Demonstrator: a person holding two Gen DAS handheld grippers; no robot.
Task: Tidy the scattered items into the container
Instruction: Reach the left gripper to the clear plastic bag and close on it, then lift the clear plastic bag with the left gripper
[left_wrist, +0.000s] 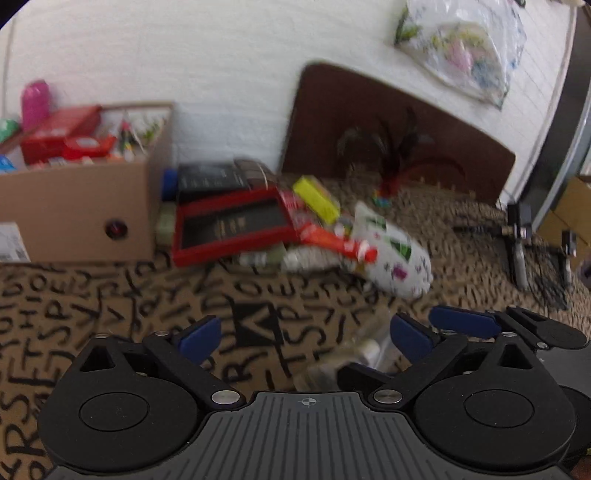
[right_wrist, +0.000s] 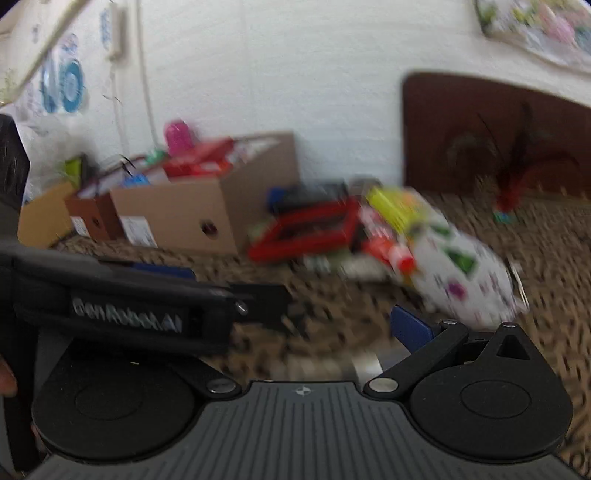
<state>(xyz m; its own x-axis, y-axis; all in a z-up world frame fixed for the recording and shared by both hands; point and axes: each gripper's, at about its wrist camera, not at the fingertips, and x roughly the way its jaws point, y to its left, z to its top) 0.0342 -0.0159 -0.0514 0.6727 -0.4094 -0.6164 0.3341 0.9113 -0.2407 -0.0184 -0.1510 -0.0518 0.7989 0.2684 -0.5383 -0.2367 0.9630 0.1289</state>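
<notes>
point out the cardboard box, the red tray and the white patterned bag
cardboard box (left_wrist: 74, 218): left wrist view, on its front wall.
red tray (left_wrist: 236, 251): left wrist view, on its near rim.
white patterned bag (left_wrist: 399, 258): left wrist view, on its middle.

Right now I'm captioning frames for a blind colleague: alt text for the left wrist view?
The open left tool hangs empty over a letter-print blanket. Beyond lies a blurred pile: red-framed box, red tube, white patterned pouch, beside a filled cardboard box.
</notes>
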